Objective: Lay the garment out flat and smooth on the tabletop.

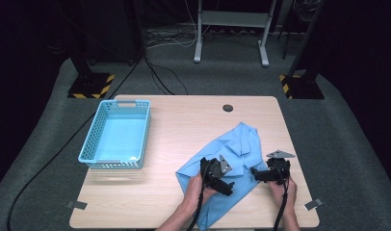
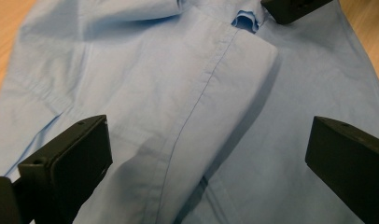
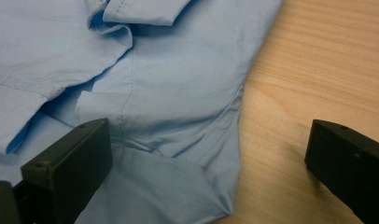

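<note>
A crumpled blue shirt [image 1: 232,154] lies on the wooden table's [image 1: 184,120] near right part. The left gripper [image 1: 226,186] and right gripper [image 1: 255,172] hover over it, jaws spread. An empty blue basket [image 1: 95,130] sits well apart, left.

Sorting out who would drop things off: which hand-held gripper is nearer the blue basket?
Left. The left hand-held gripper sits over the shirt, on the basket's side; the right hand-held gripper is farther off, at the shirt's right edge.
</note>
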Demonstrator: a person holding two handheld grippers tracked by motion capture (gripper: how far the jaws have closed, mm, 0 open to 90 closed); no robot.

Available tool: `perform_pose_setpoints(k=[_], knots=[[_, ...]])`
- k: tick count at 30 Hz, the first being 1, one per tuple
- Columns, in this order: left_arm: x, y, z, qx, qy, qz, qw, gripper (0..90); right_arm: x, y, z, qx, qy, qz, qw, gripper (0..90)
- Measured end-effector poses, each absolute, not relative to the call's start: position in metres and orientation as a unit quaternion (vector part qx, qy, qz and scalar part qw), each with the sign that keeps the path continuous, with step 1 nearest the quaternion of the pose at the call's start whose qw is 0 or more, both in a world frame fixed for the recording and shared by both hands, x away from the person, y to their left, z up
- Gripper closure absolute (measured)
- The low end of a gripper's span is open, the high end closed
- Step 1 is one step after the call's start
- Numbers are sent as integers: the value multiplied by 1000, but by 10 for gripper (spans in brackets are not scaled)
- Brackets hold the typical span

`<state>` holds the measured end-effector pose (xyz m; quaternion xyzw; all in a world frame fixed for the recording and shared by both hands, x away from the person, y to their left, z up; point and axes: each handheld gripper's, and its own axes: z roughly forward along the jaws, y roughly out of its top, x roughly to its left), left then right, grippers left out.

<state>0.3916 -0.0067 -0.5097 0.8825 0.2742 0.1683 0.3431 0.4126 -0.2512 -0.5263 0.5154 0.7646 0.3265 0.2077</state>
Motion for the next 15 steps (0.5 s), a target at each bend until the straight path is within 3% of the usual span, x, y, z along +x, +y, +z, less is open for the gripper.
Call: perform_pose_setpoints(k=[9,15], knots=[[403,-25,-517,895,260,158,326,4,413,-251,-526,515,765,326,208,0],[409,-37,-515,891,260,162,335,155,413,-252,-526,515,765,327,209,1]])
